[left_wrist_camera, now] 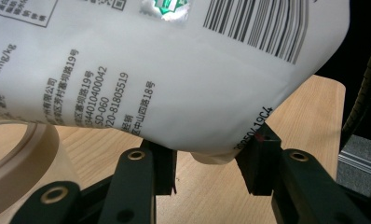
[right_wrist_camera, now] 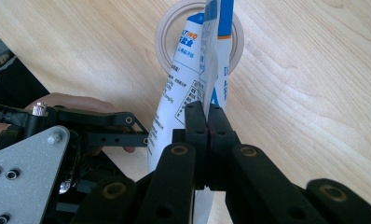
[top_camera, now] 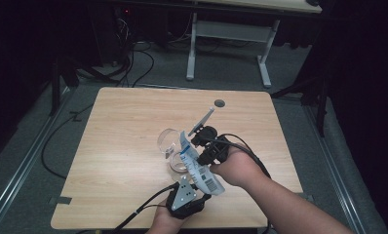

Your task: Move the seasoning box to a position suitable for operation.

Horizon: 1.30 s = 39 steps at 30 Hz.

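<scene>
- The left gripper [top_camera: 194,192] pinched the bottom corner of a white-and-blue printed pouch [top_camera: 198,163] (barcode side facing it), jaws partway closed on it.
- The pouch hung tilted above a clear glass [top_camera: 170,141] on the wooden table [top_camera: 119,146].
- The right gripper [right_wrist_camera: 207,122] clamped the pouch's flat edge, jaws pressed tight together.

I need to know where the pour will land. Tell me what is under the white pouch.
Under the tilted pouch, gripped by both claws, stand two clear glasses on the wooden table. Its top end points into one glass. Whether anything has been poured is hidden behind the pouch.
</scene>
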### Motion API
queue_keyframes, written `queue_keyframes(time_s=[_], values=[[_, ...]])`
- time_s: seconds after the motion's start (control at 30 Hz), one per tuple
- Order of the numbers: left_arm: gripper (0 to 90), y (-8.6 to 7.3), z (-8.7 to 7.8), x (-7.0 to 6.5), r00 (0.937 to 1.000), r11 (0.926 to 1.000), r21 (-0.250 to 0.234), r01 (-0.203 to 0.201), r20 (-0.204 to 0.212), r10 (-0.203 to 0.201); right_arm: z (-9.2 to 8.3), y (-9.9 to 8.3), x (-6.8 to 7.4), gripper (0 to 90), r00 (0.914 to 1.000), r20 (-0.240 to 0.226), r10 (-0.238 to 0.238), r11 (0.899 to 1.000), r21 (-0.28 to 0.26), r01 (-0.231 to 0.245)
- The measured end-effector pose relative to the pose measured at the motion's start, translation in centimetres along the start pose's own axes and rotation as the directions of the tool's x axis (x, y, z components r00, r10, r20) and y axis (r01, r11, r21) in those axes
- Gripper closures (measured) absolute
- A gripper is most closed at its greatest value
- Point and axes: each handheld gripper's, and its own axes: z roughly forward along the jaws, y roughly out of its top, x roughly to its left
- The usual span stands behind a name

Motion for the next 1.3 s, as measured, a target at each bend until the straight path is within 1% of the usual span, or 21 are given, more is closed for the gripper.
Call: queue_keyframes(time_s=[0.13,0.17,0.2,0.23,0.37,0.43,0.57,0.7,0.73,0.8,0.87,0.93,1.03,1.07,1.1,1.17,1.2,1.27,1.3], values=[[62.4,-0.04,0.14,0.09,1.0,1.0,0.006,0.003,-0.004,-0.003,0.28,0.2,-0.16,90.0,1.0,0.003,-0.008,1.0,0.005,0.008],[62.4,-0.04,0.15,0.11,1.0,1.0,0.006,0.004,-0.004,-0.004,0.31,0.26,-0.16,90.0,1.0,0.001,-0.007,1.0,0.007,0.007],[62.4,-0.03,0.14,0.12,1.0,1.0,0.006,0.005,-0.005,-0.005,0.3,0.29,-0.08,90.0,1.0,0.001,0.006,1.0,0.013,-0.006],[62.4,-0.03,0.14,0.12,1.0,1.0,0.006,0.005,-0.005,-0.005,0.33,0.36,-0.19,90.0,0.9999,0.001,-0.015,1.0,0.009,0.015],[62.4,-0.03,0.14,0.1,0.9999,0.9999,0.004,0.011,-0.006,-0.011,0.35,0.46,-0.09,90.0,0.9999,0.004,-0.016,1.0,0.015,0.016],[62.4,-0.07,0.11,0.03,0.9999,0.9999,0.004,0.011,-0.004,-0.011,0.42,0.49,-0.12,90.0,0.9994,0.003,-0.033,0.999,0.014,0.033],[62.4,-0.09,0.08,-0.02,0.9999,0.9999,0.005,0.013,0.0,-0.013,0.46,0.41,-0.07,90.0,0.9994,-0.001,-0.034,0.999,0.018,0.034],[62.4,-0.08,0.0,-0.11,0.9998,0.9998,-0.001,0.02,0.003,-0.02,0.48,0.41,-0.02,90.0,0.9994,0.001,-0.036,0.999,0.015,0.036],[62.4,-0.06,-0.02,-0.12,0.9998,0.9998,-0.002,0.02,0.003,-0.02,0.46,0.41,0.09,90.0,0.9997,0.002,-0.022,1.0,0.019,0.022],[62.4,-0.06,-0.04,-0.13,0.9998,0.9998,-0.003,0.019,0.002,-0.019,0.48,0.43,0.05,90.0,0.9995,0.003,-0.03,0.999,0.016,0.03],[62.4,-0.07,-0.09,-0.17,0.9998,0.9998,-0.008,0.018,0.007,-0.018,0.54,0.48,-0.03,90.0,0.9989,0.002,-0.047,0.999,0.011,0.047],[62.4,-0.08,-0.1,-0.18,0.9998,0.9998,-0.01,0.016,0.008,-0.016,0.55,0.48,-0.03,90.0,0.9987,0.004,-0.051,0.999,0.012,0.051],[62.4,-0.1,-0.15,-0.2,0.9998,0.9998,-0.015,0.017,0.014,-0.017,0.56,0.45,-0.04,90.0,0.9987,0.002,-0.051,0.999,0.011,0.051],[62.4,-0.09,-0.23,-0.22,0.9998,0.9997,-0.019,0.014,0.017,-0.014,0.5,0.43,0.03,90.0,0.9992,0.004,-0.04,0.999,0.015,0.039],[62.4,-0.09,-0.23,-0.22,0.9998,0.9997,-0.019,0.014,0.017,-0.014,0.5,0.43,0.03,90.0,0.9992,0.004,-0.04,0.999,0.015,0.039],[62.5,-0.09,-0.28,-0.23,0.9998,0.9997,-0.023,0.011,0.016,-0.01,0.45,0.44,0.04,90.0,0.9991,0.006,-0.042,0.999,0.014,0.042],[62.5,-0.05,-0.33,-0.22,0.9999,0.9996,-0.026,0.01,0.014,-0.009,0.43,0.48,-0.01,90.0,0.9985,0.003,-0.055,0.998,0.01,0.055],[62.5,-0.03,-0.35,-0.21,0.9999,0.9996,-0.028,0.011,0.014,-0.01,0.43,0.51,-0.04,90.0,0.9983,0.002,-0.058,0.998,0.006,0.058],[62.5,-0.02,-0.37,-0.21,0.9998,0.9995,-0.028,0.011,0.014,-0.011,0.39,0.54,0.02,90.0,0.9986,0.003,-0.052,0.999,0.008,0.052]])
